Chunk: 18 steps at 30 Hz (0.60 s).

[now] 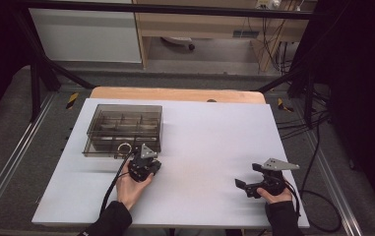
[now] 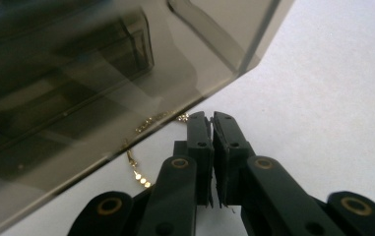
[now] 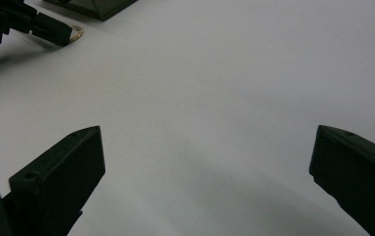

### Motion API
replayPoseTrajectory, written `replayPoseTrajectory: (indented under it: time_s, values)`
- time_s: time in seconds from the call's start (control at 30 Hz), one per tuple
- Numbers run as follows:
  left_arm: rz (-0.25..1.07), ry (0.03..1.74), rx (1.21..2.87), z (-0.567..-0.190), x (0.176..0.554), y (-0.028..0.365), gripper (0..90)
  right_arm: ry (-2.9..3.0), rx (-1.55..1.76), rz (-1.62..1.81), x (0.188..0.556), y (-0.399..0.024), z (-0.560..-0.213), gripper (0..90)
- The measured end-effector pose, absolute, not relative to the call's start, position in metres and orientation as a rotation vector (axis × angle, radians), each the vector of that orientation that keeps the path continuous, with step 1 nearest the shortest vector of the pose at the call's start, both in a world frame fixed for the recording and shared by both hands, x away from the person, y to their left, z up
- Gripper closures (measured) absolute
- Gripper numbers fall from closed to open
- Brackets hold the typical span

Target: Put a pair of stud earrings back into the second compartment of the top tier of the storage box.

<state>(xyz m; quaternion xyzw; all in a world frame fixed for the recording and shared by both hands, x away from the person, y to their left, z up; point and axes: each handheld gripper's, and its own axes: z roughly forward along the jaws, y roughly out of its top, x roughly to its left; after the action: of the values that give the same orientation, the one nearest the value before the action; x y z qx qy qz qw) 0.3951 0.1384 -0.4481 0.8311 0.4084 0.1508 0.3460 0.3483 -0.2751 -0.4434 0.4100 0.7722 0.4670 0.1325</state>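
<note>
1. At near edge of smoked, clear compartment box (image 1: pixel 123 129), left side of white bench (image 1: pixel 209 147): left tongs (image 2: pixel 210 118), tips pressed together on a thin gold chain (image 2: pixel 140 127).
2. Chain: lying on bench along box's front wall, one end at tong tips, beaded stretch trailing beside left jaw; seen from above as a small loop (image 1: pixel 124 148) just before box.
3. Near right corner of bench: right tongs (image 1: pixel 240 186), held in hand, jaws spread wide, nothing between, bare white surface beneath.
4. Well apart from each other, both tongs.
</note>
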Motion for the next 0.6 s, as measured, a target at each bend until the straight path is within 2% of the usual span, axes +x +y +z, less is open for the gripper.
replayPoseTrajectory:
  time_s: [0.6]
  values:
    - [0.389,1.017,2.176,-0.4414,0.3897,0.1387,86.8,2.24,1.19,1.354,0.3483,-0.2752,-0.4433,0.9]
